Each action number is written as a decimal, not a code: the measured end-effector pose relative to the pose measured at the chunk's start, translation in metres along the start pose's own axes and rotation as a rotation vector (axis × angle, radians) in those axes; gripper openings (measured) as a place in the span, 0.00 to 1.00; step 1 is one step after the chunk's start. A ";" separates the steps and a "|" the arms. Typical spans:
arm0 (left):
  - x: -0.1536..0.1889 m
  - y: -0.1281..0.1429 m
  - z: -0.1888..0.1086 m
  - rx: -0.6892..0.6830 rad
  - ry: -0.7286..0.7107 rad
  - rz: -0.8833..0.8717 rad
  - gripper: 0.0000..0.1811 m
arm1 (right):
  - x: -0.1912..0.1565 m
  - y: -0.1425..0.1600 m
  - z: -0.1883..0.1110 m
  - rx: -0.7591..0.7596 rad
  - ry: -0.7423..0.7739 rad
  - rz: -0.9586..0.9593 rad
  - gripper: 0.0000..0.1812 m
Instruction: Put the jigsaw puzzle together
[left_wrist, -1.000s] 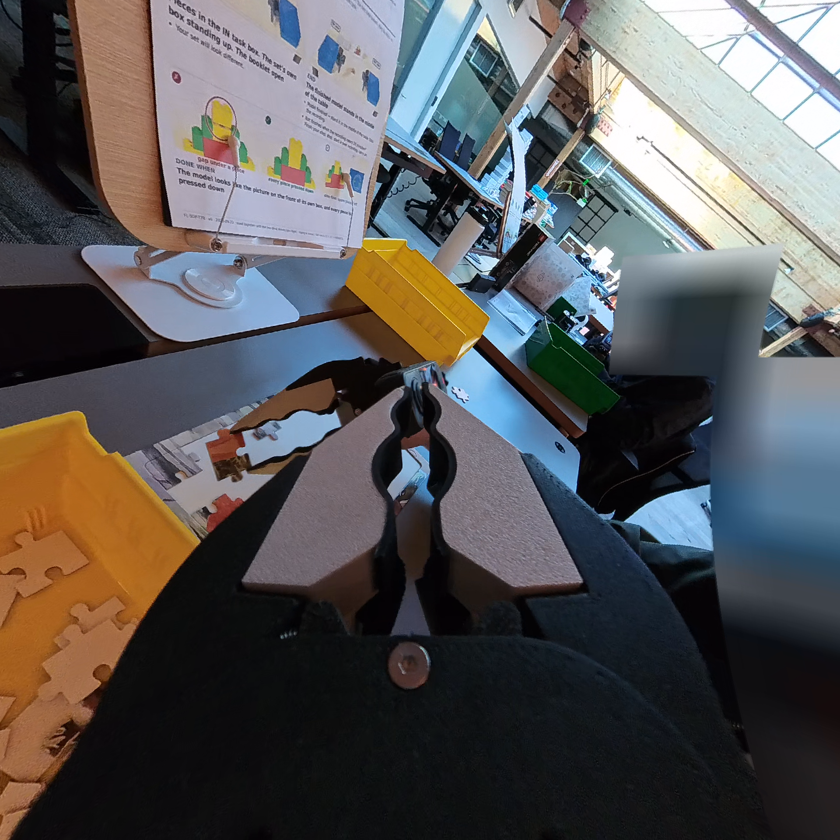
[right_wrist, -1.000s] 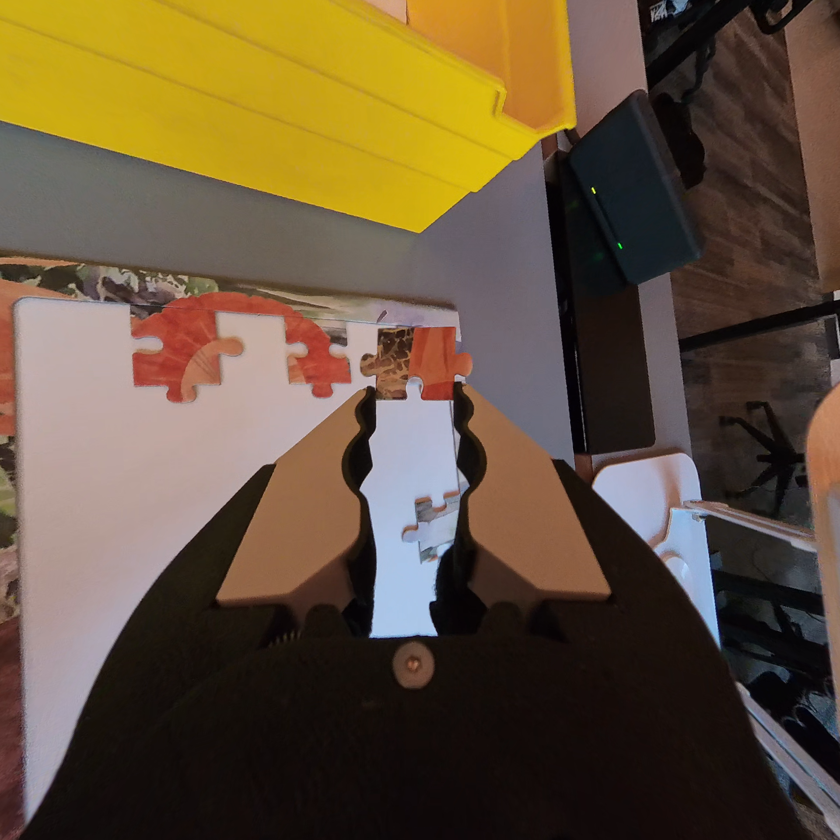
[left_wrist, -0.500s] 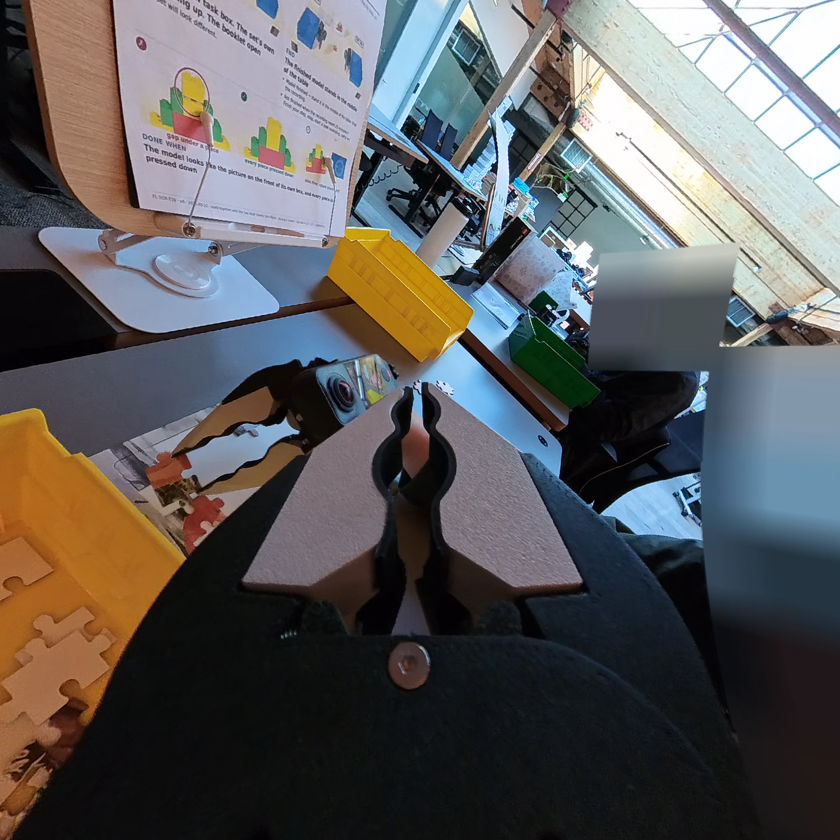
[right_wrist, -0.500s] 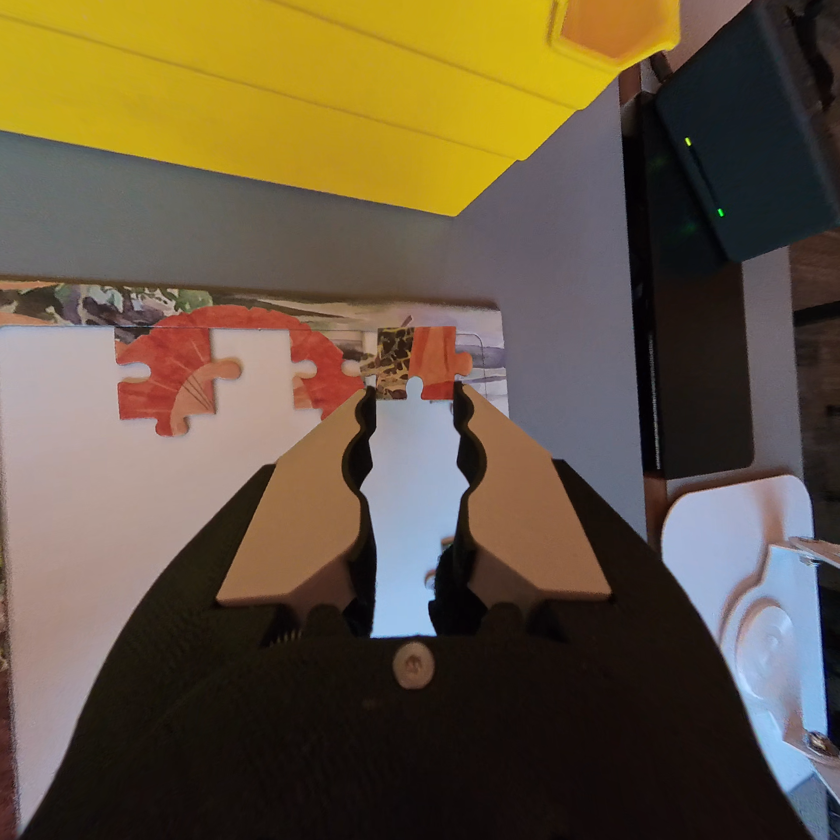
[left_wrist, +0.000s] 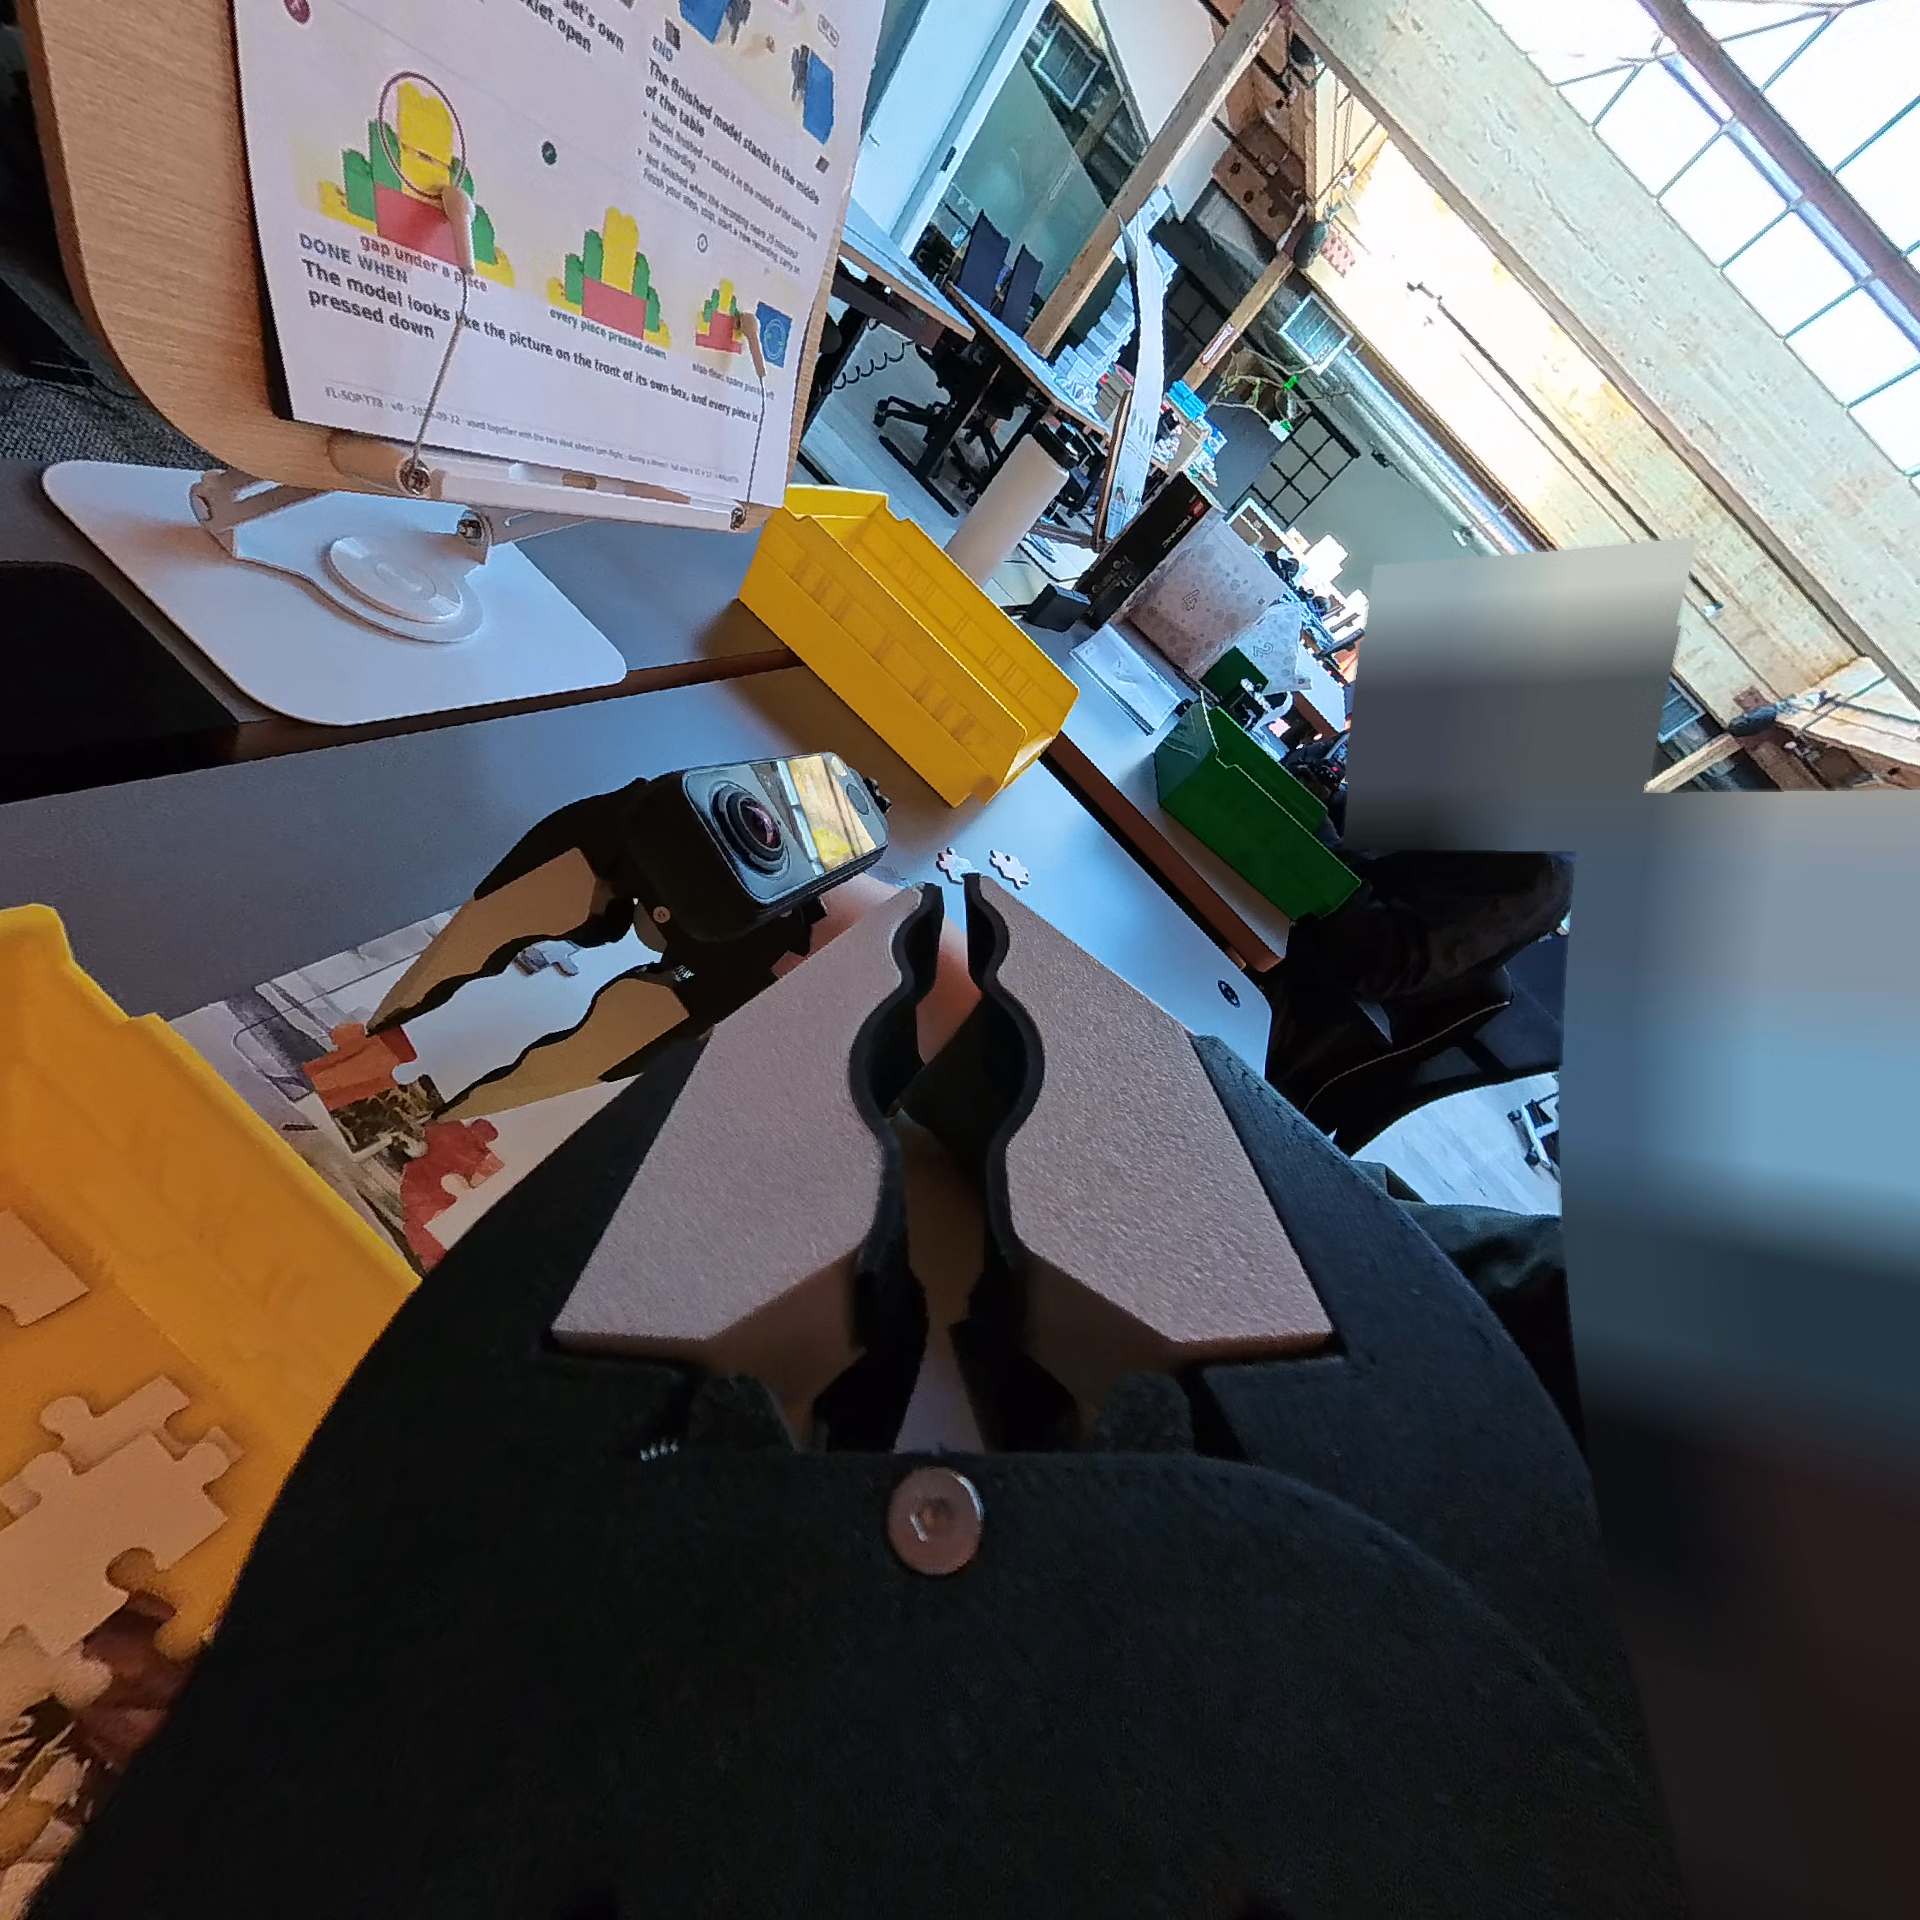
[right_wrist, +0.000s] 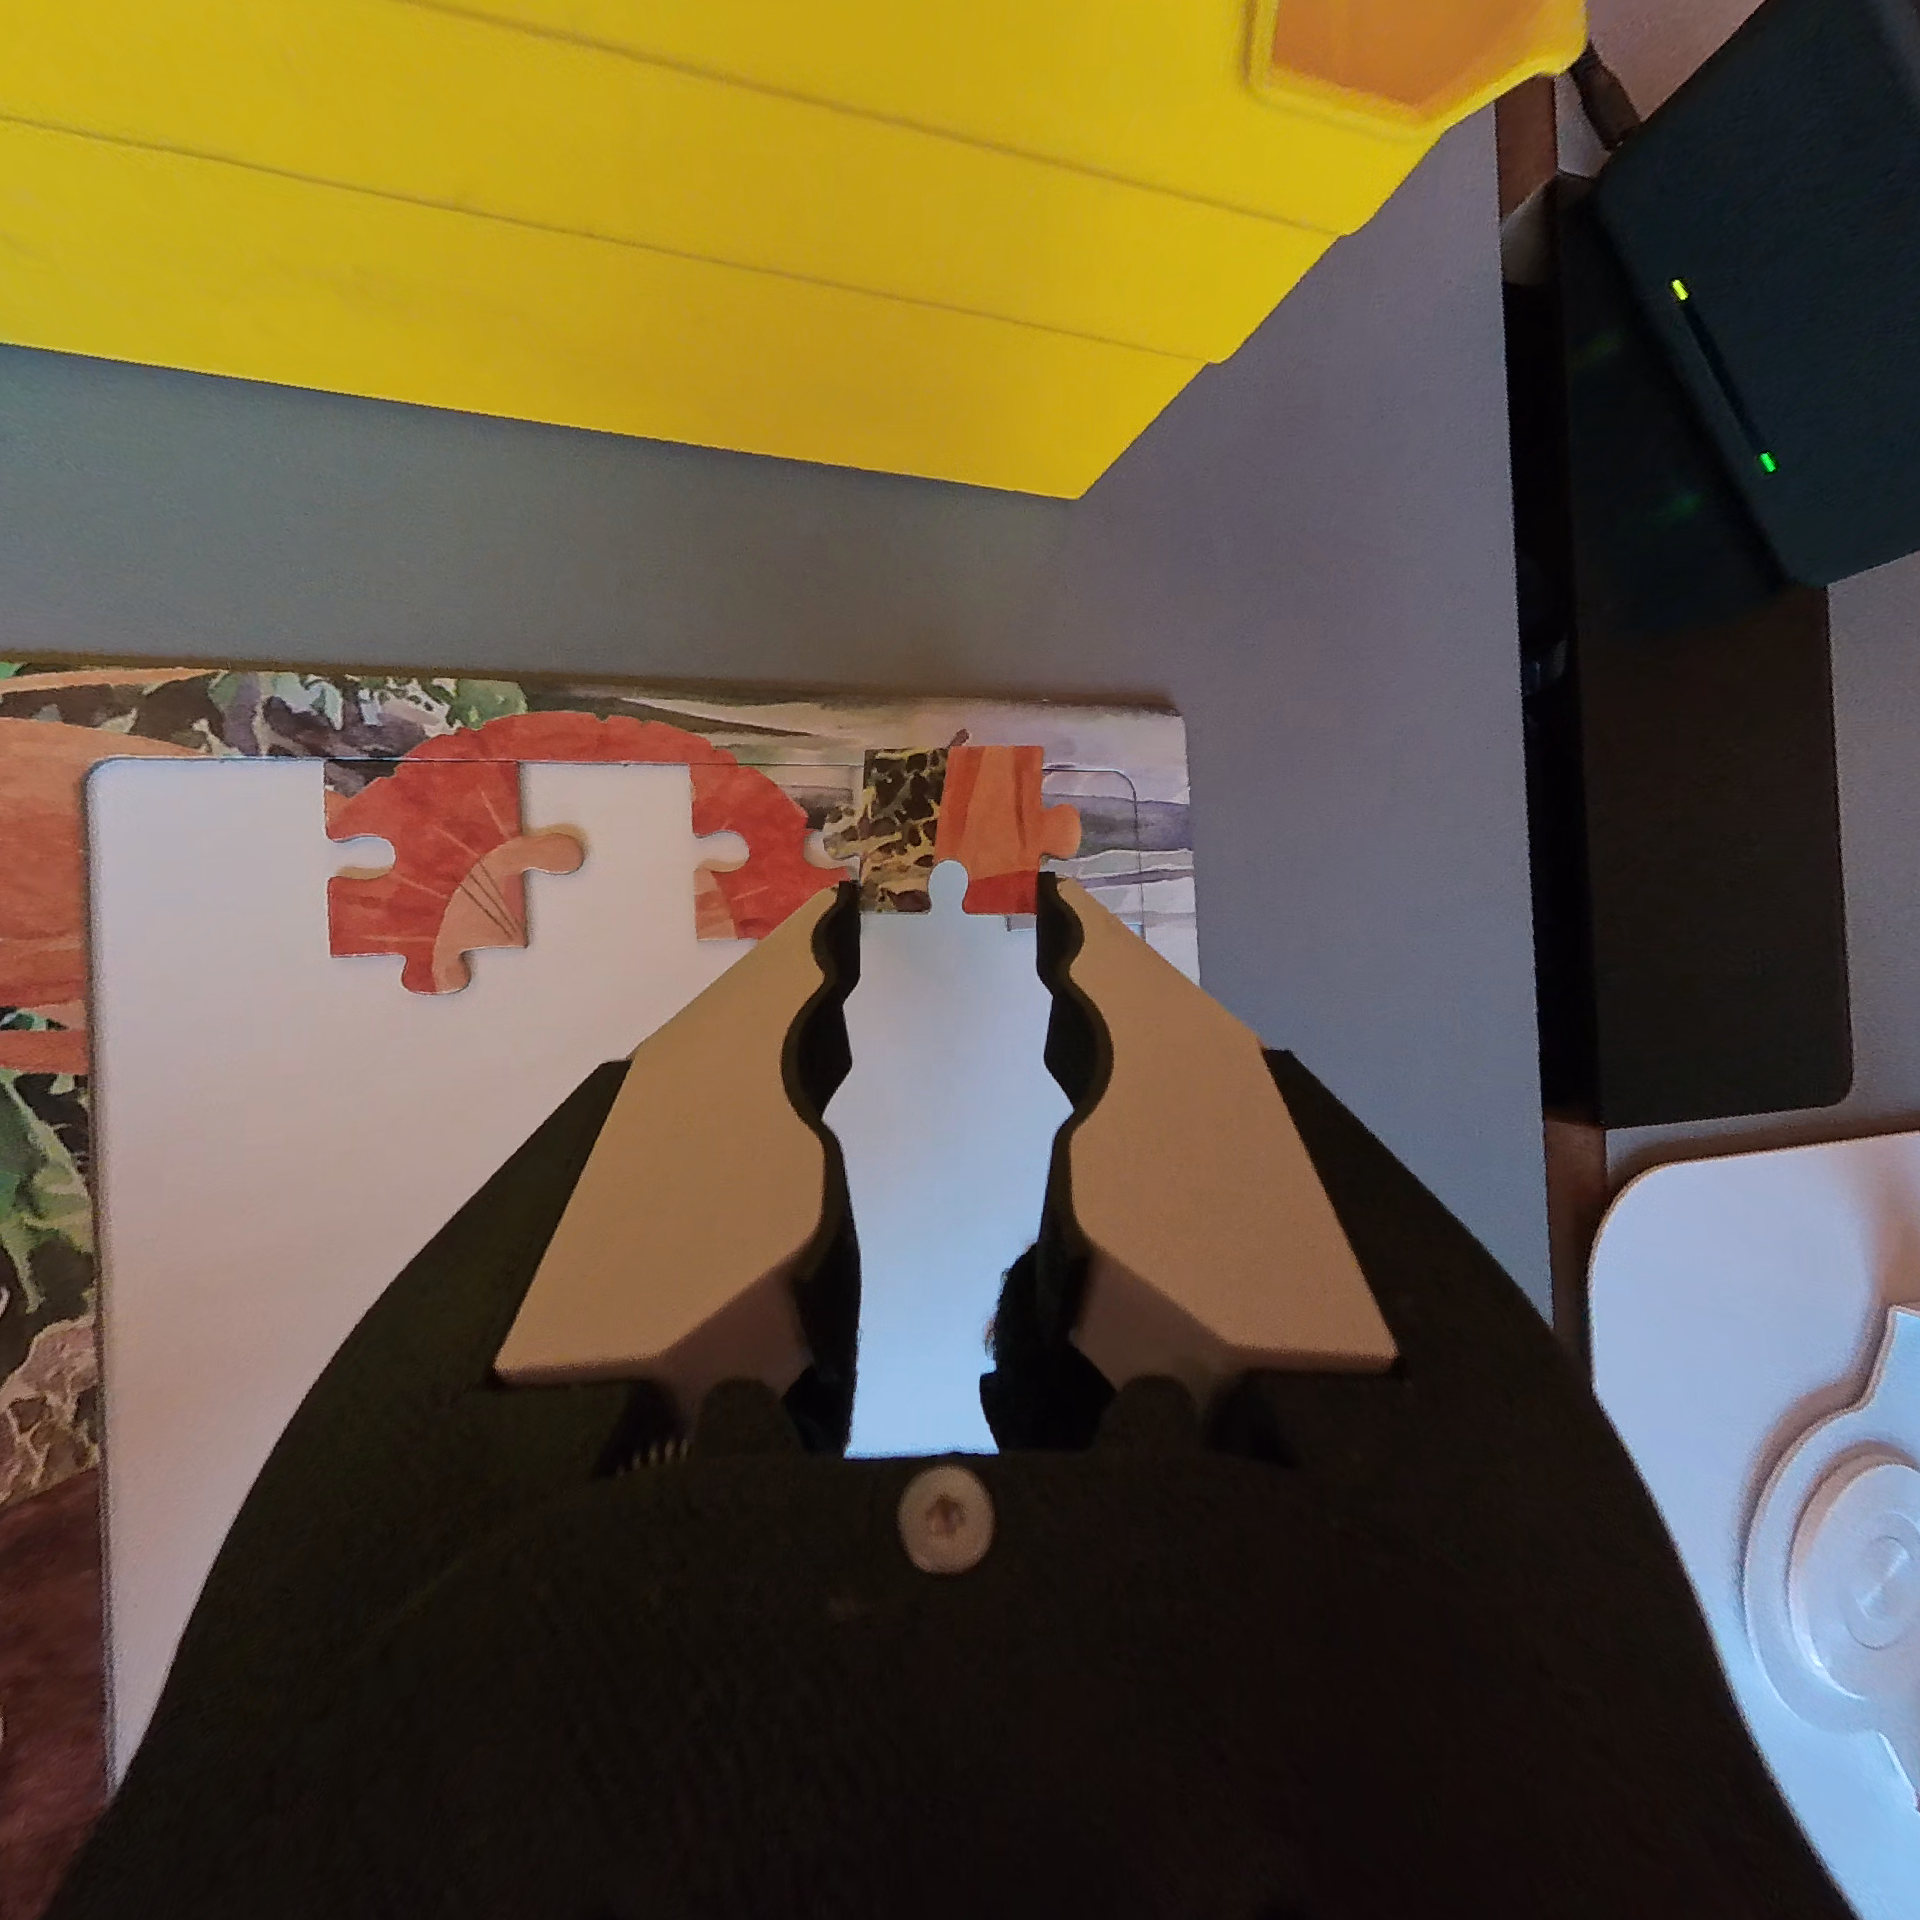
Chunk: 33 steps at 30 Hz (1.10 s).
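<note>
Left wrist view: bright daylight from skylights (left_wrist: 1766, 177) at upper right, overexposed to near white. Strong wide-angle bending of straight lines toward the edges. Sharp focus on the tan fingers (left_wrist: 748, 1164); black housing below underexposed, detail lost. Smooth blurred patches at right.

Right wrist view: dim and evenly lit, warm cast, soft shadow over the grey counter (right_wrist: 1299, 582). Slight motion blur on the yellow bin (right_wrist: 623, 260). White puzzle board (right_wrist: 312, 1195) brightest, without glare.
</note>
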<state>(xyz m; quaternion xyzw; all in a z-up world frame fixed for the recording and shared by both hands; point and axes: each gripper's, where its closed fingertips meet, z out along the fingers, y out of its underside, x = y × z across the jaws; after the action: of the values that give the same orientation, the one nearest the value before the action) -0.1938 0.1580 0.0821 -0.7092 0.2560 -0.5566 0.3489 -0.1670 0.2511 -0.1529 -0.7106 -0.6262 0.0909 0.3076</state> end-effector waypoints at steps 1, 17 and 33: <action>0.000 0.000 0.000 -0.001 0.001 -0.001 0.01 | 0.000 0.001 0.000 -0.002 0.000 0.000 0.19; -0.001 0.001 0.000 -0.004 0.006 -0.014 0.01 | -0.004 -0.002 -0.004 0.009 -0.012 -0.008 0.19; -0.001 0.001 -0.002 0.001 0.015 -0.026 0.01 | -0.067 -0.012 -0.020 -0.105 -0.184 -0.163 0.19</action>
<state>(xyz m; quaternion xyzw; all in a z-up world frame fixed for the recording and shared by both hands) -0.1960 0.1583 0.0811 -0.7083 0.2489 -0.5665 0.3399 -0.1803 0.1814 -0.1476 -0.6610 -0.7114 0.0978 0.2176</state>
